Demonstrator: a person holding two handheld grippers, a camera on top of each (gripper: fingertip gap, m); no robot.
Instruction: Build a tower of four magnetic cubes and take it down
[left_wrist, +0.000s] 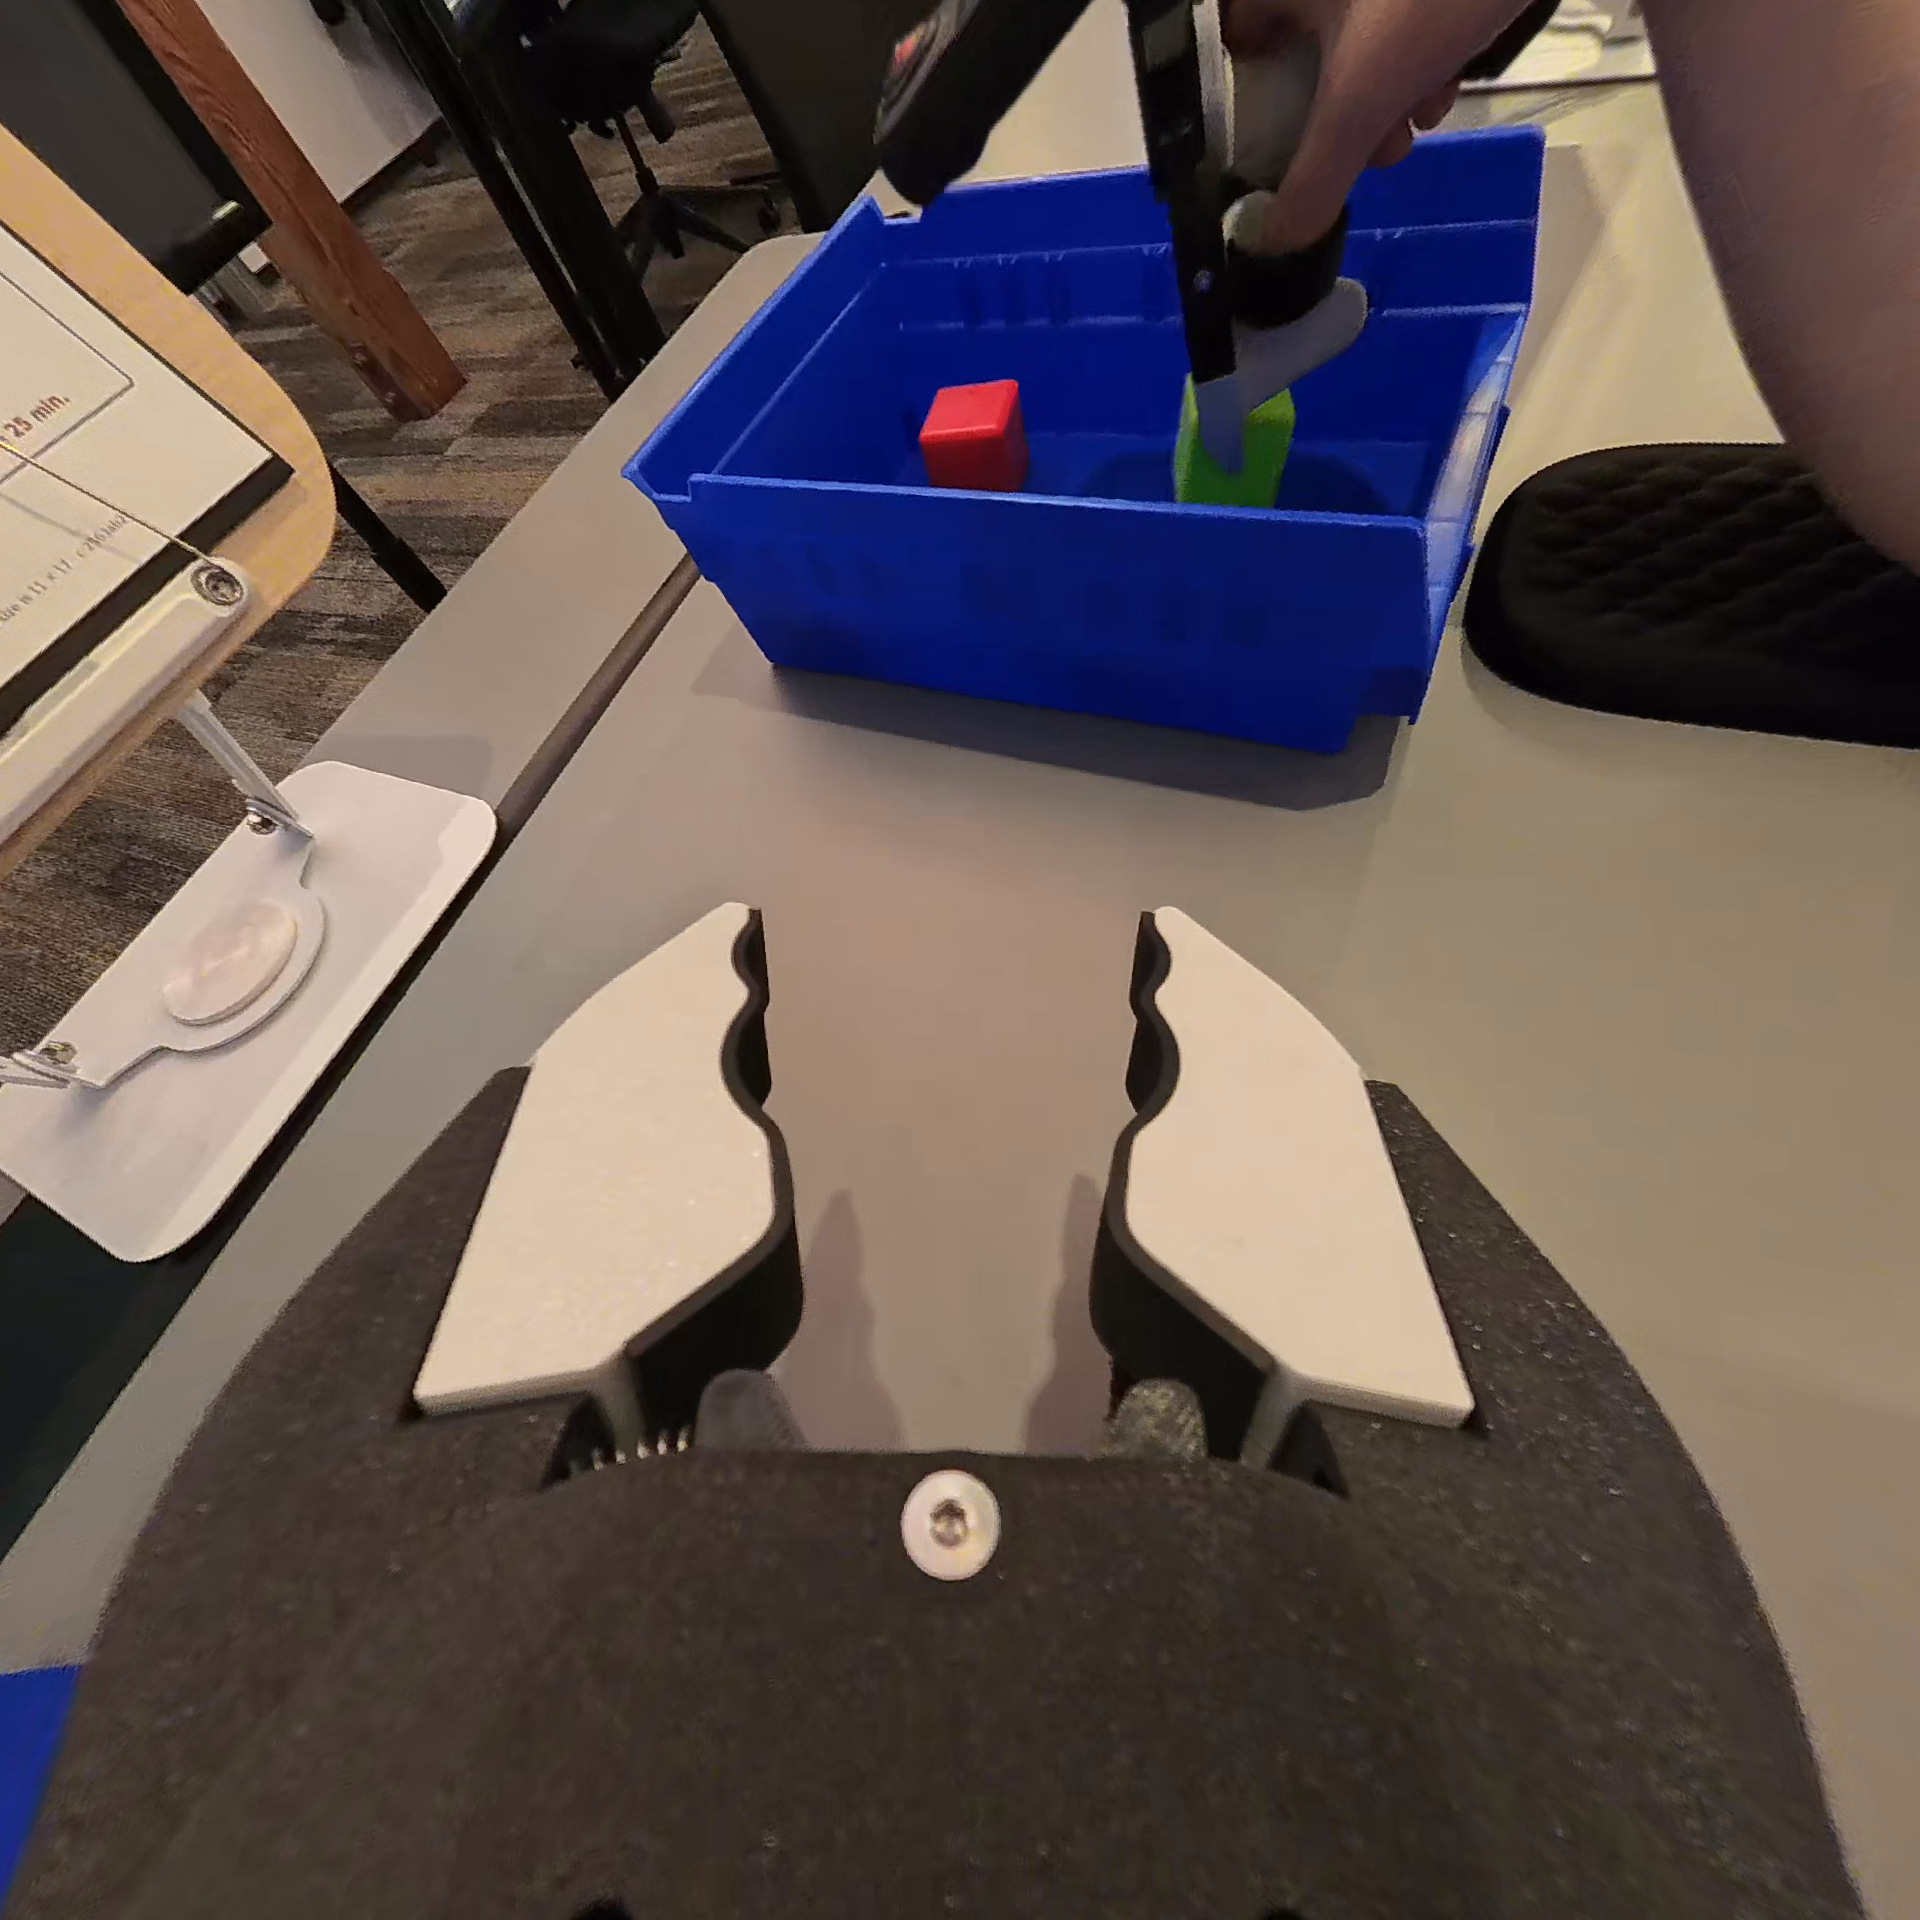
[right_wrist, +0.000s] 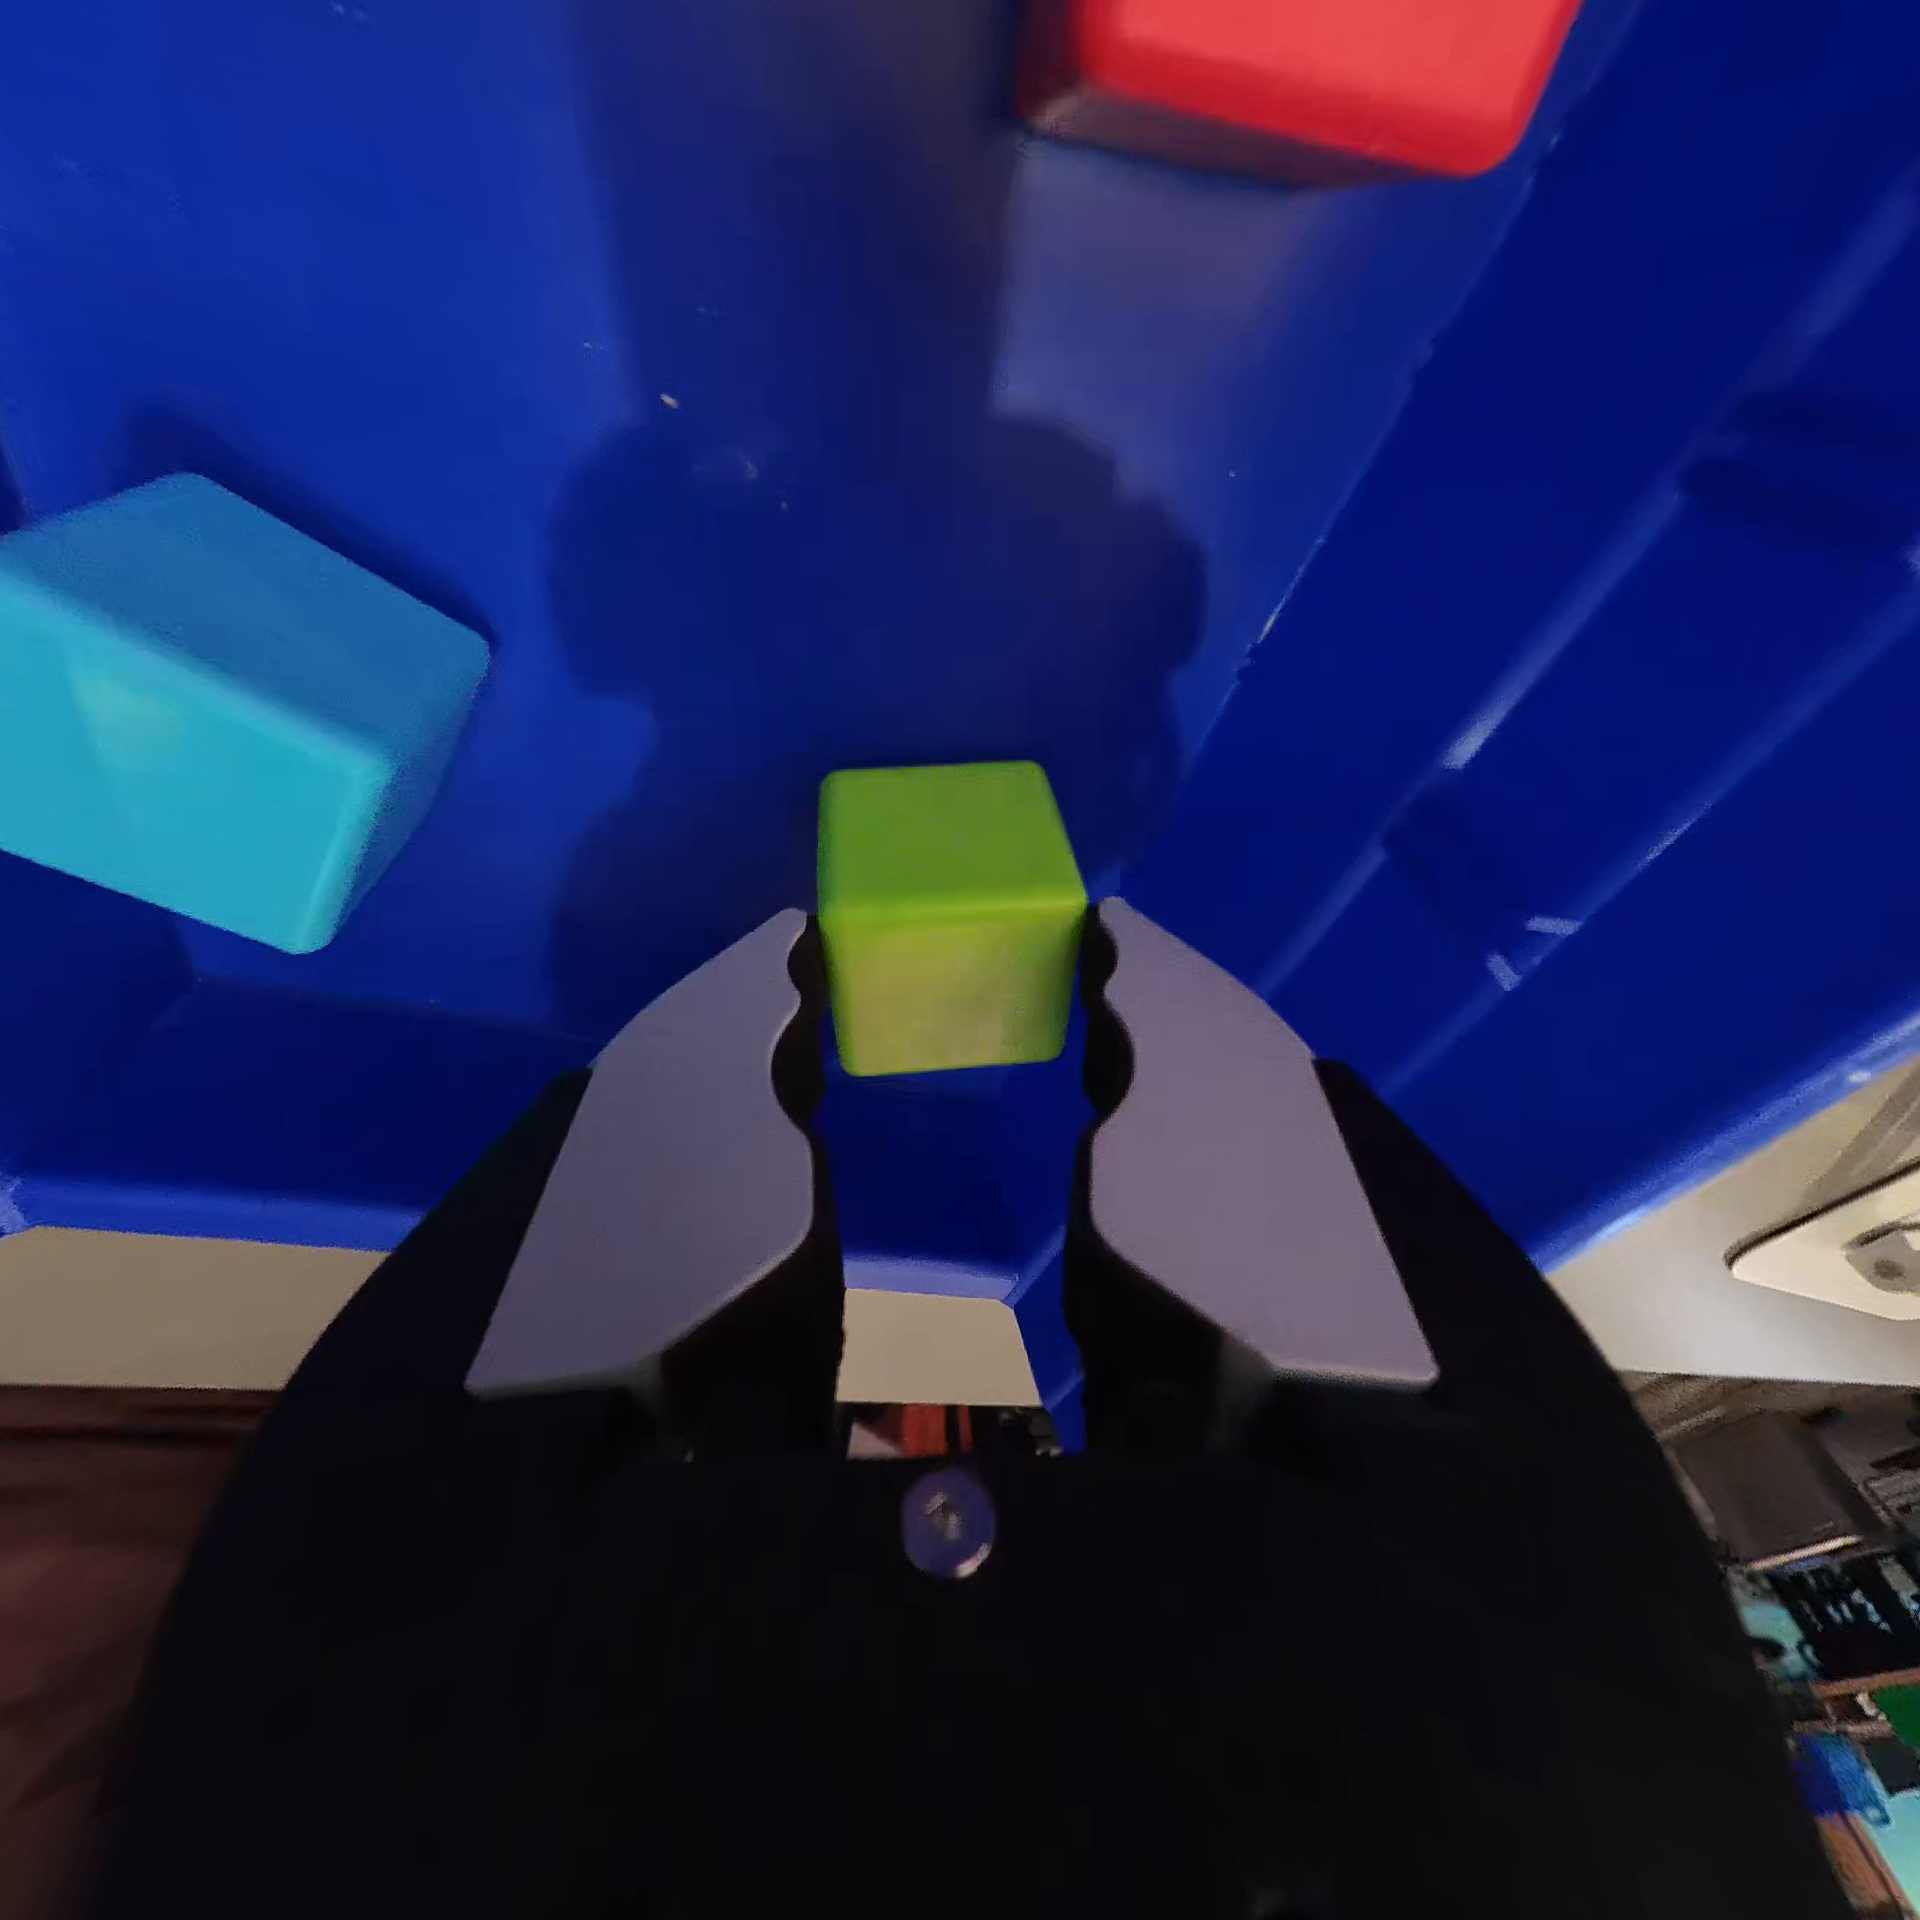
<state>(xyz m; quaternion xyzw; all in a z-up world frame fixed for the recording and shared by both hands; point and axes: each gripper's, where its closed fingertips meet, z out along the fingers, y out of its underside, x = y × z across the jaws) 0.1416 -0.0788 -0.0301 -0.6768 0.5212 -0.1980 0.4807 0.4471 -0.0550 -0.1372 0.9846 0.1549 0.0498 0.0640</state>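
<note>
A smooth grey table (left_wrist: 1039, 831) is seen in an office with patterned carpet and wheeled chairs behind. A blue plastic bin (left_wrist: 1070, 603) stands on it, just beside a black mesh pad (left_wrist: 1704, 592). The right gripper (right_wrist: 948, 925), reaching down into the bin, is closed around a green cube (right_wrist: 945, 925); whether the cube is lifted cannot be told. A red cube (left_wrist: 975, 433) and a teal cube (right_wrist: 208, 707), both rounded-edged, lie apart on the bin floor. The left gripper (left_wrist: 948, 920) is held spread and empty over bare table.

A grey worktop (left_wrist: 1039, 831) fills the frame's centre; patterned carpet (left_wrist: 436, 343), a wooden post (left_wrist: 312, 218) and office chairs (left_wrist: 644, 135) occupy the upper left.
</note>
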